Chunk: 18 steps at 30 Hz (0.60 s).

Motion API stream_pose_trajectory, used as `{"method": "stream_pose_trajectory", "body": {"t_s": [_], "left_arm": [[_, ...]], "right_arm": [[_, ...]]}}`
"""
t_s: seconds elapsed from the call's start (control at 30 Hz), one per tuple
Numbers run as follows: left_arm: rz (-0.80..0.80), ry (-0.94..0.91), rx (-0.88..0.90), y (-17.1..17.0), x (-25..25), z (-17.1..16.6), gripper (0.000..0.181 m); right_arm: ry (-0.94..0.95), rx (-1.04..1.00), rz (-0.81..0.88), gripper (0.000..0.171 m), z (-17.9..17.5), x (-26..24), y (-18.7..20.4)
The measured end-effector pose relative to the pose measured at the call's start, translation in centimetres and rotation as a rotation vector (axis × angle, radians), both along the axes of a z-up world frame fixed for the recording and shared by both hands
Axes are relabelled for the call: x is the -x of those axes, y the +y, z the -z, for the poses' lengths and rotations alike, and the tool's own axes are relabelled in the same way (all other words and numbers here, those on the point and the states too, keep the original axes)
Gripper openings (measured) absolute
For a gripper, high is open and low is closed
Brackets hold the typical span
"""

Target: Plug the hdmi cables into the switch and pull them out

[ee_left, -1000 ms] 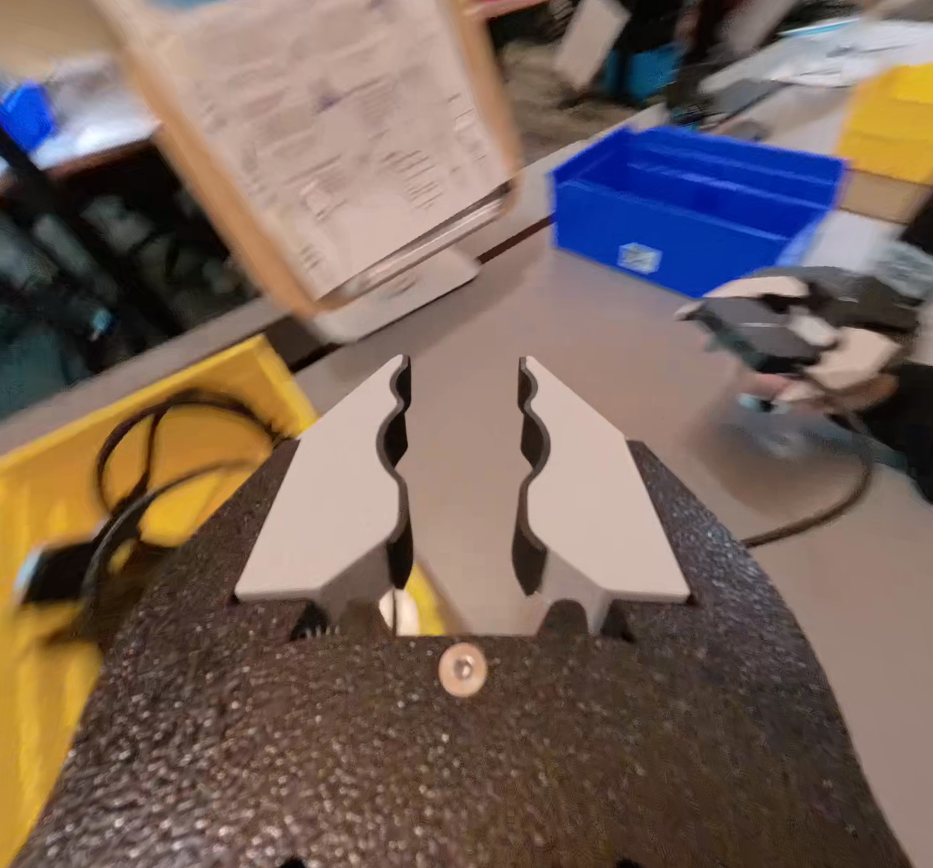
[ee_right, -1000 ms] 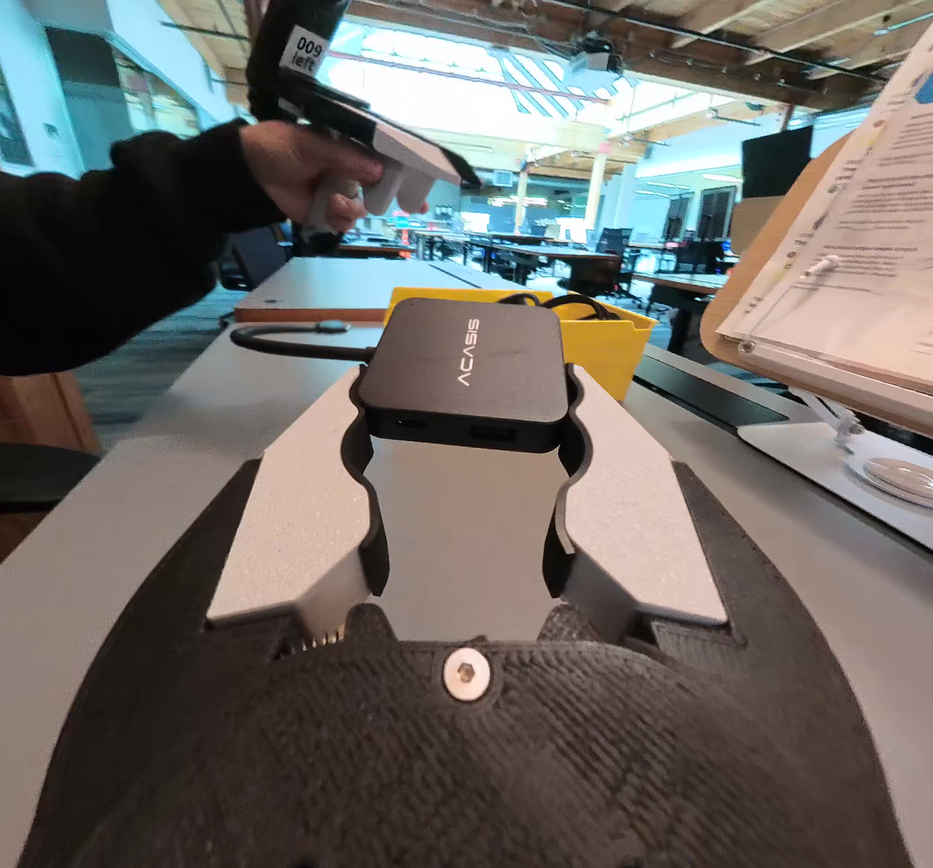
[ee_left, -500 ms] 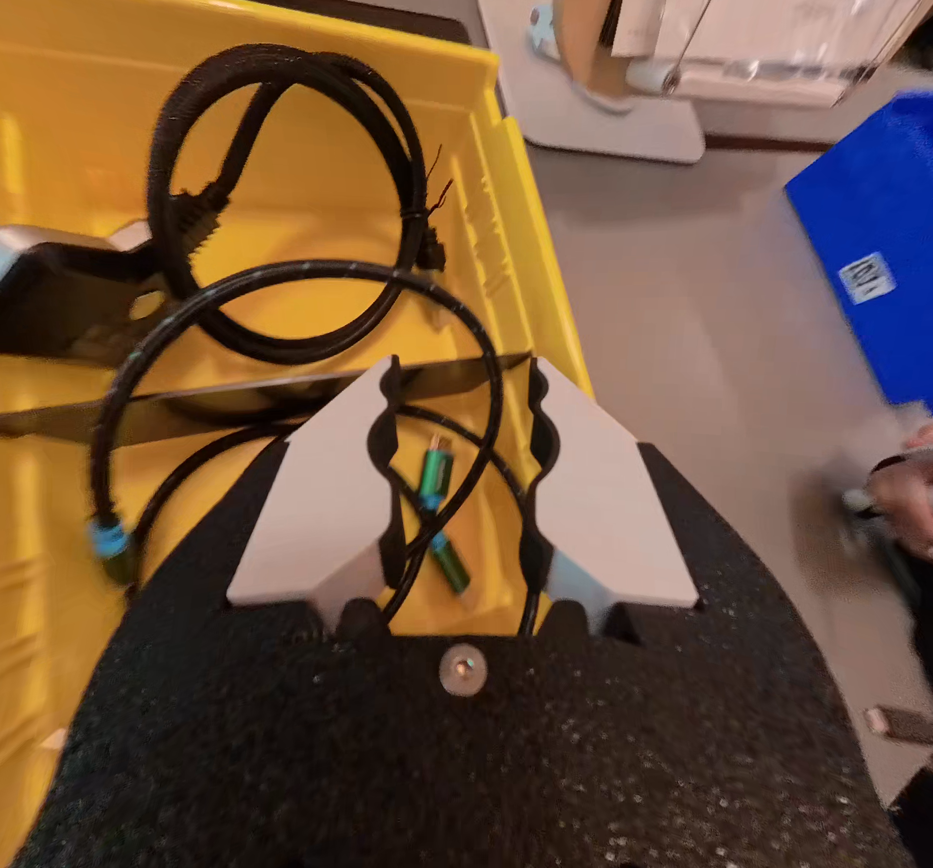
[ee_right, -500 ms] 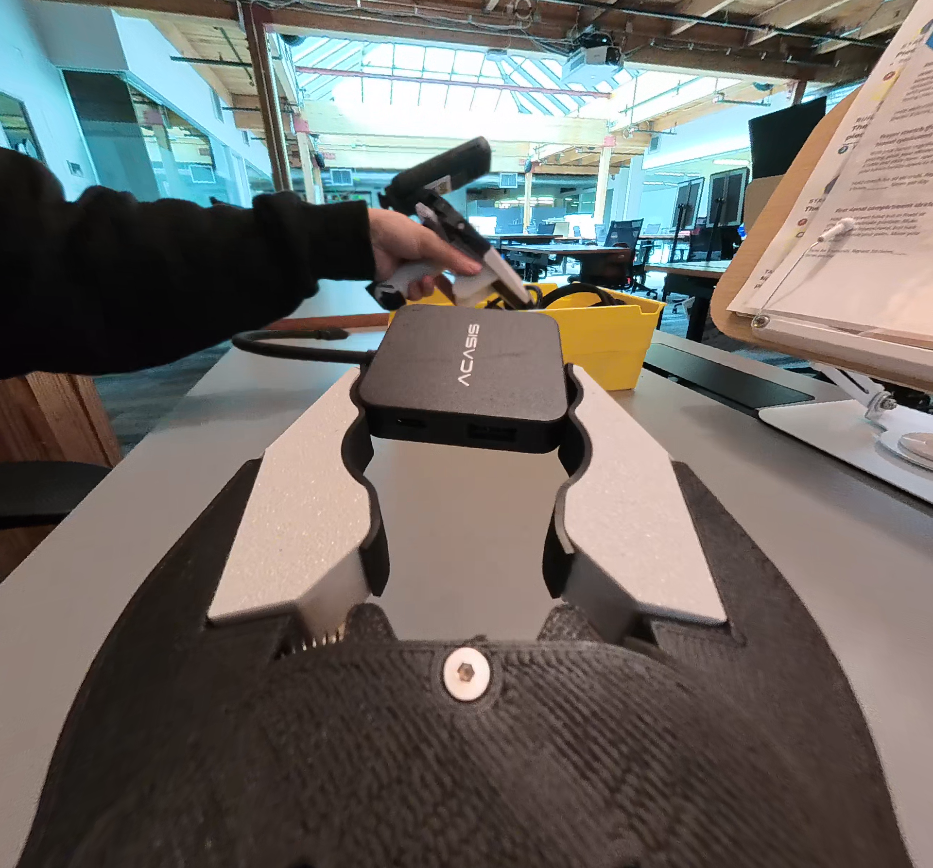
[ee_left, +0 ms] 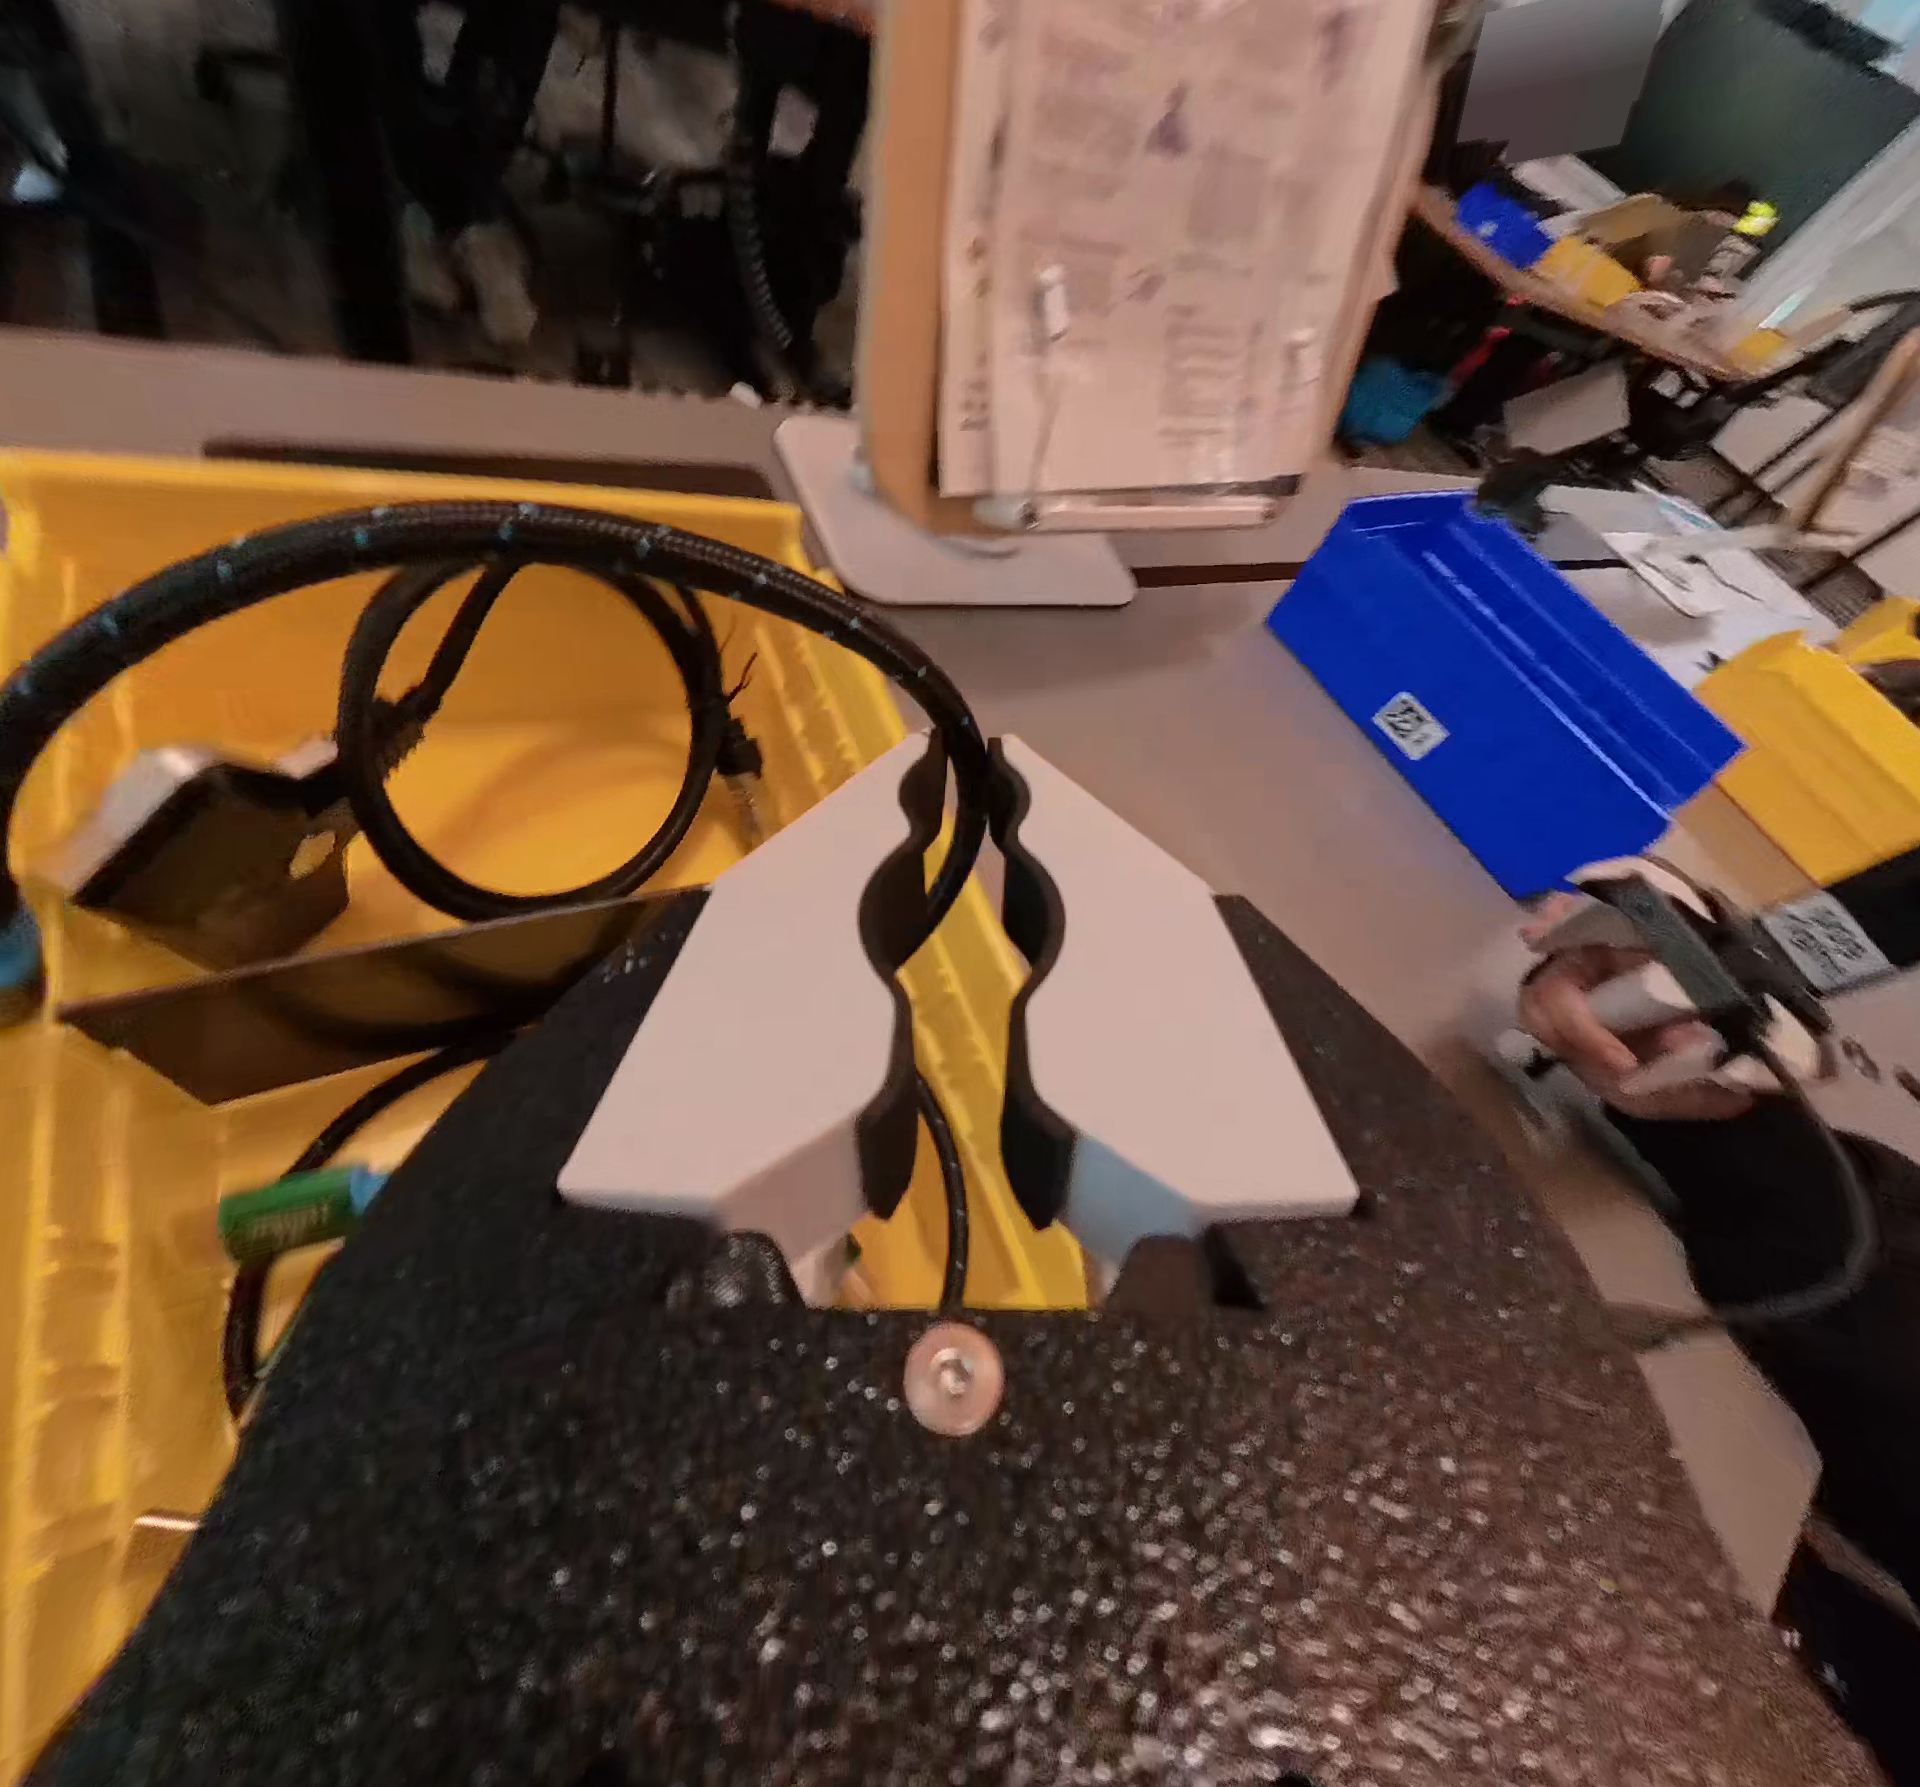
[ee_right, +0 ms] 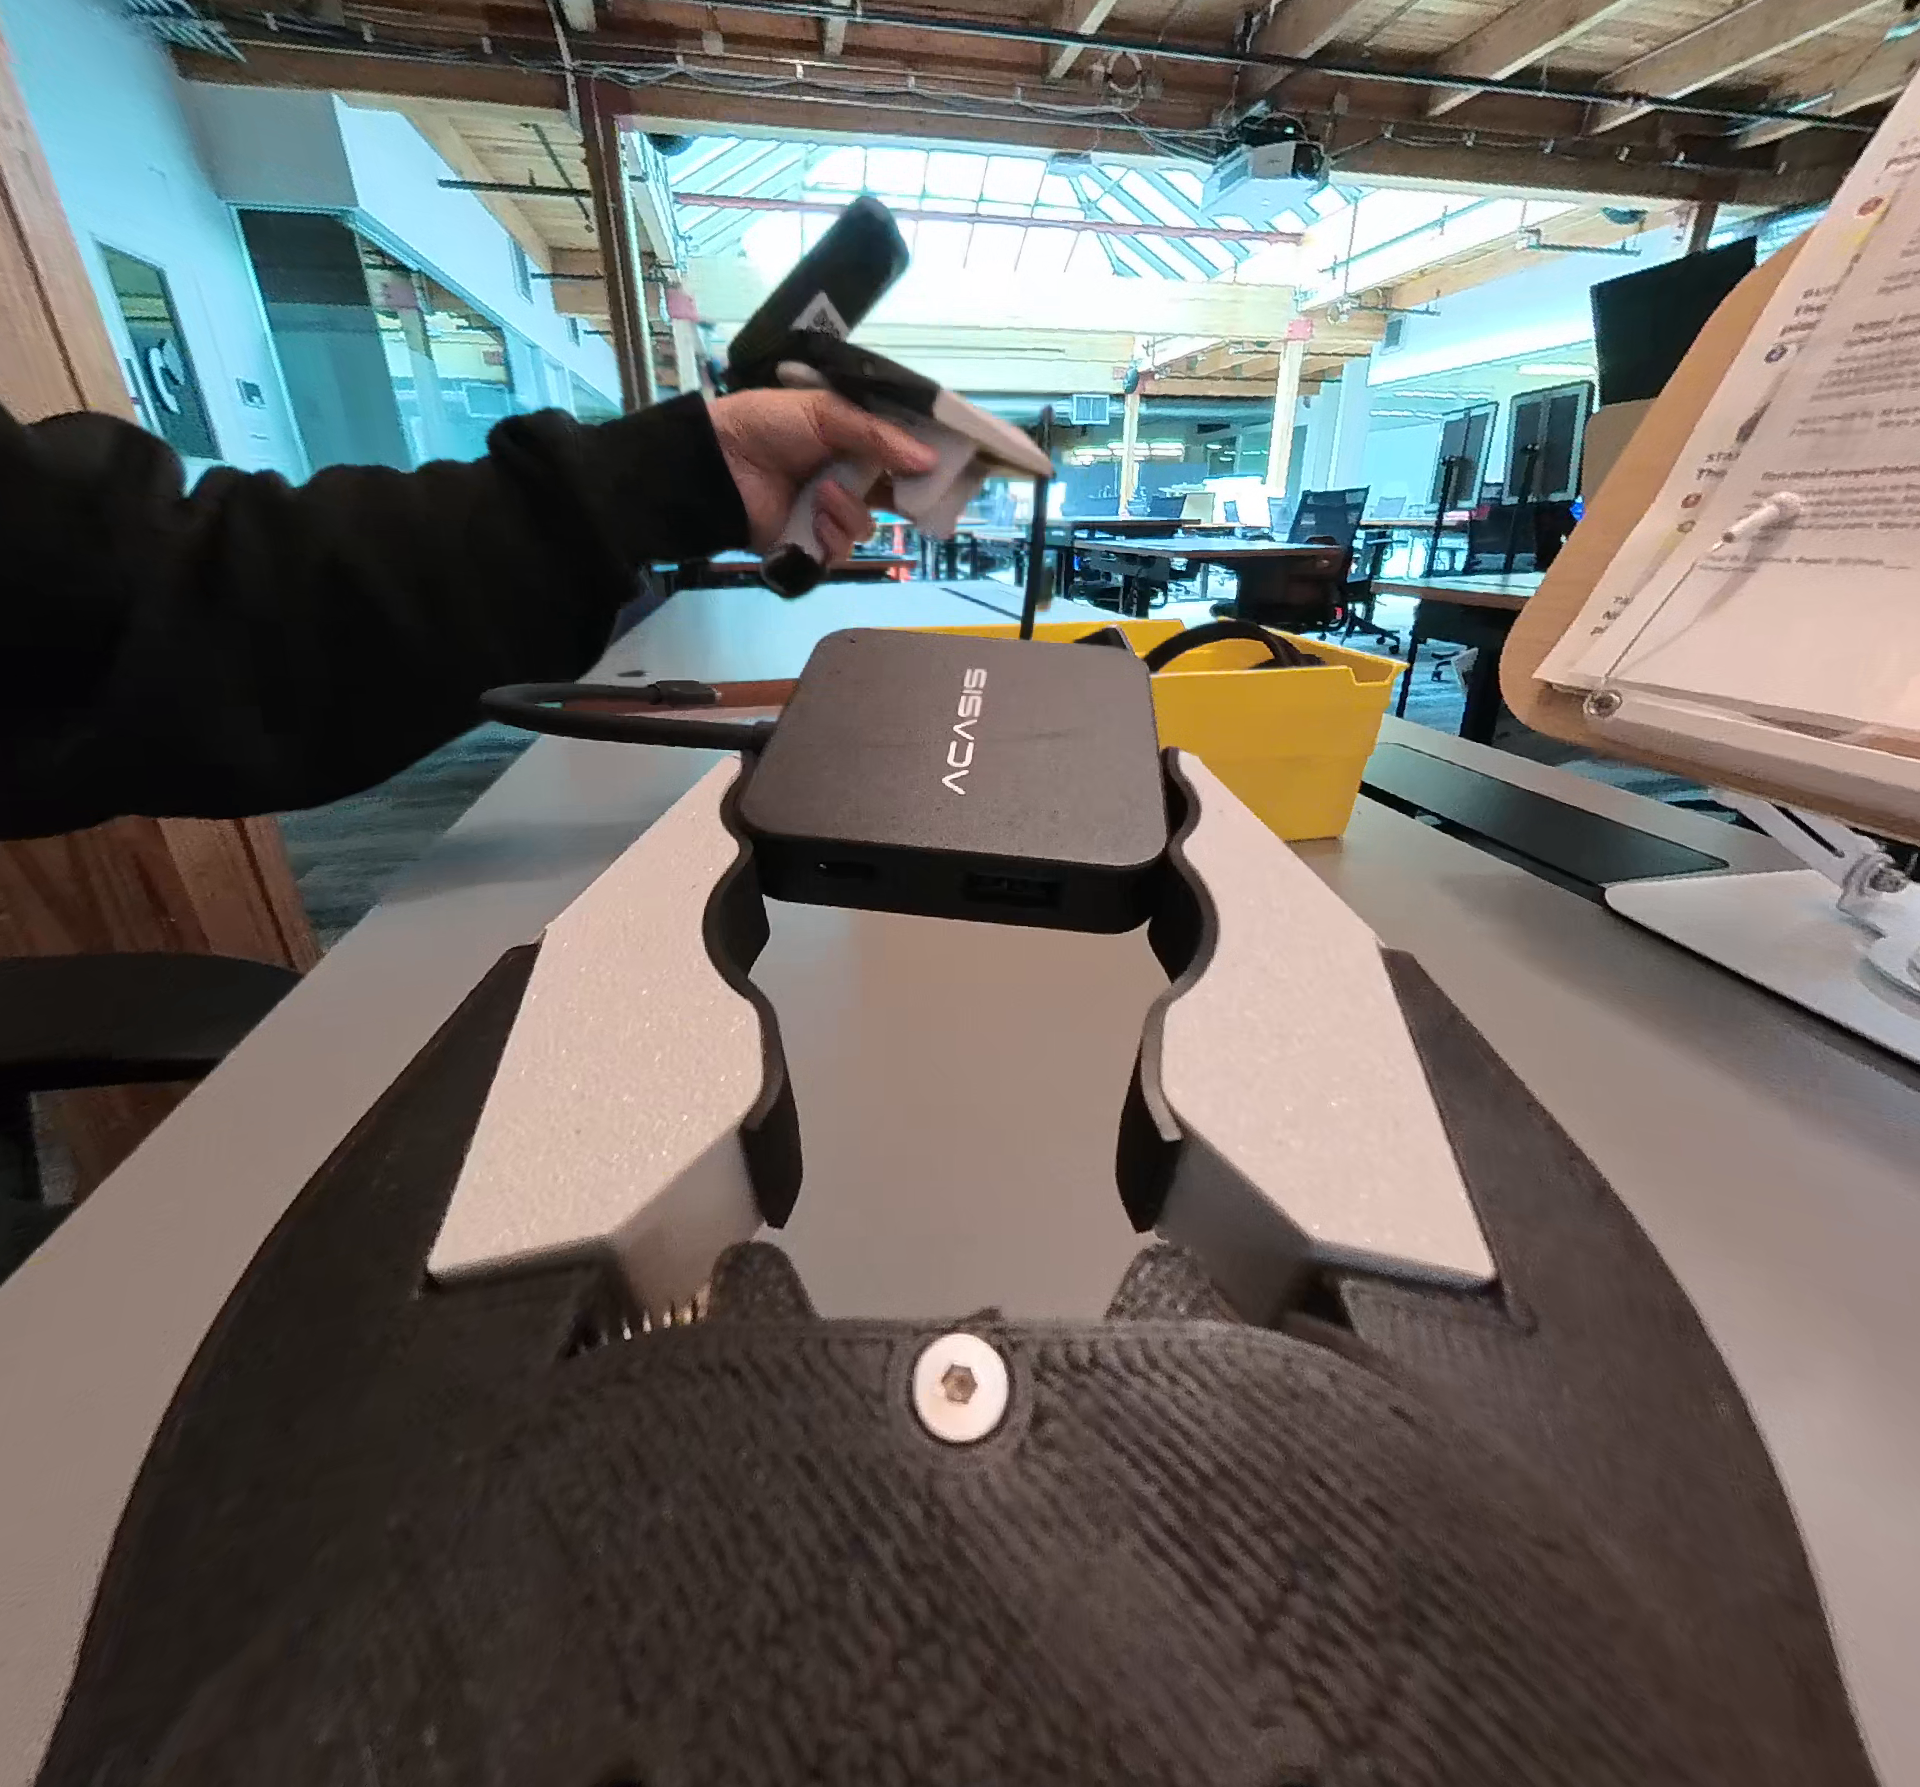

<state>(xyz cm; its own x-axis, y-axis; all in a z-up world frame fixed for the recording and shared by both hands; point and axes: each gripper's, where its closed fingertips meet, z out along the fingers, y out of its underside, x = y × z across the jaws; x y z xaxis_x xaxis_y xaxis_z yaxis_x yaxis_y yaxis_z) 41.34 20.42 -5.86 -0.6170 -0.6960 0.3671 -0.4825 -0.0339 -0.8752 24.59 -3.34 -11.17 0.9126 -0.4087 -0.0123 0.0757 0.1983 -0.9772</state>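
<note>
My left gripper [ee_left: 964, 750] is shut on a black braided HDMI cable [ee_left: 623, 532], pinching it at the fingertips above the yellow bin [ee_left: 104, 1166]. The cable arcs left and back down into the bin, where its green plug [ee_left: 291, 1218] lies. My right gripper [ee_right: 961, 781] is shut on the black switch [ee_right: 956, 750] and holds it flat on the grey table [ee_right: 935, 1062], ports facing me. The right wrist view also shows the left gripper [ee_right: 997, 459] raised above the yellow bin [ee_right: 1278, 729], with the cable [ee_right: 1032, 553] hanging straight down from it.
The bin also holds a second coiled black cable [ee_left: 520, 750] and a dark boxy device [ee_left: 208, 854]. A document stand [ee_left: 1091, 231] is behind the bin and a blue bin [ee_left: 1496, 698] to the right. The switch's own lead [ee_right: 623, 709] trails left.
My left gripper dipped into the yellow bin, closed on the braided cable and lifted it above the bin. My right gripper kept the switch still on the table.
</note>
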Motion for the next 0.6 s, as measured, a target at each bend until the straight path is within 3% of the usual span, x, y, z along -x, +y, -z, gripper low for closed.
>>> {"method": "stream_pose_trajectory", "body": {"t_s": [0.03,0.17,0.3,0.47,0.6], "left_arm": [[0.049,-0.046,0.002,-0.2,1.2,-1.6,0.004],[0.347,-0.206,-0.096,-3.6,7.5,-5.9,0.003],[0.731,-0.269,-0.368,-8.7,14.9,-4.3,0.003],[1.034,-0.36,-0.819,-13.1,20.1,5.1,0.003],[1.207,-0.382,-0.956,-14.7,23.6,13.2,0.003]], "right_arm": [[-0.007,-0.004,-0.013,0.075,-0.3,0.3,0.0],[-0.069,-0.043,-0.075,0.074,-2.4,2.2,-0.7],[-0.138,-0.065,-0.09,0.075,-4.2,3.7,-2.8],[-0.171,-0.113,-0.108,0.075,-5.4,5.3,-6.4],[-0.161,-0.095,-0.113,0.075,-4.8,5.9,-7.7]]}}
